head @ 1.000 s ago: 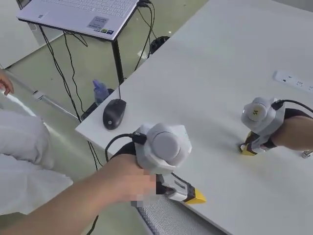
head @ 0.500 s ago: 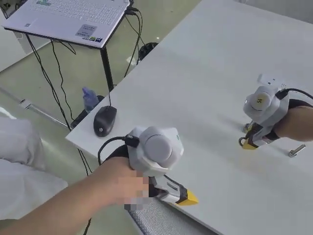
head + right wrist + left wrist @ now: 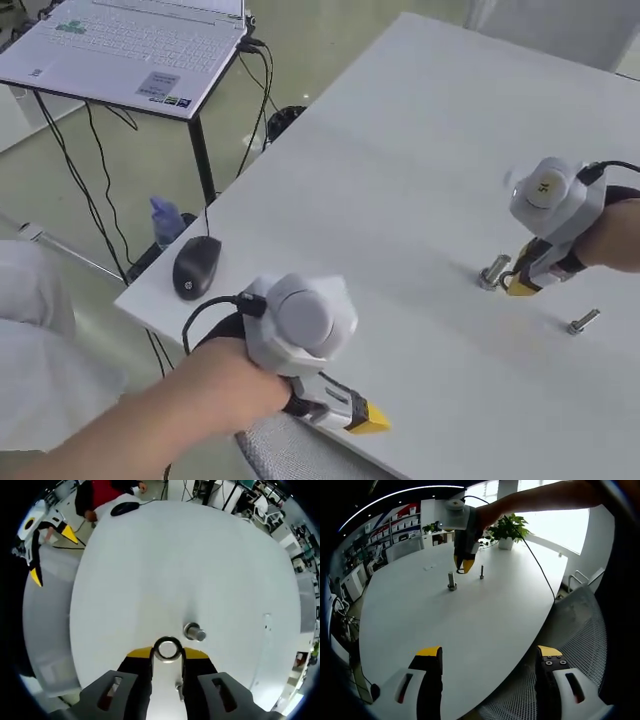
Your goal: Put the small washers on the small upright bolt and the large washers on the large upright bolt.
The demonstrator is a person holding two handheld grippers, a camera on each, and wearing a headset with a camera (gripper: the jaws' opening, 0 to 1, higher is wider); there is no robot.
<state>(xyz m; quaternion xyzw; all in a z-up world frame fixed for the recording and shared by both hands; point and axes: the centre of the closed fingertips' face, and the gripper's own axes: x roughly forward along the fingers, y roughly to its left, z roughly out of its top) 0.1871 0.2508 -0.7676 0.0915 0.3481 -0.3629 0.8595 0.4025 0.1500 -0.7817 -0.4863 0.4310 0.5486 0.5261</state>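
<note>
The large upright bolt [image 3: 493,272] stands on the white table [image 3: 400,180], and the small upright bolt [image 3: 582,321] stands to its right. My right gripper [image 3: 520,287] hovers just right of the large bolt. In the right gripper view it [image 3: 167,652] is shut on a metal washer [image 3: 167,648], with the large bolt [image 3: 194,631] close ahead to the right. My left gripper [image 3: 489,652] is open with nothing between its fingers, at the table's near edge [image 3: 365,420]. From there I see the right gripper [image 3: 462,562], the large bolt [image 3: 451,581] and the small bolt [image 3: 481,572].
A black mouse [image 3: 197,266] lies at the table's left corner. Beyond it a laptop [image 3: 130,50] sits on a stand, with cables and a blue bottle [image 3: 165,215] on the floor. A mesh chair [image 3: 290,455] is under the near edge.
The head camera has swung, so the whole picture has shifted. My right gripper has come away from the large bolt, which now stands uncovered beside it. The left gripper keeps its place.
</note>
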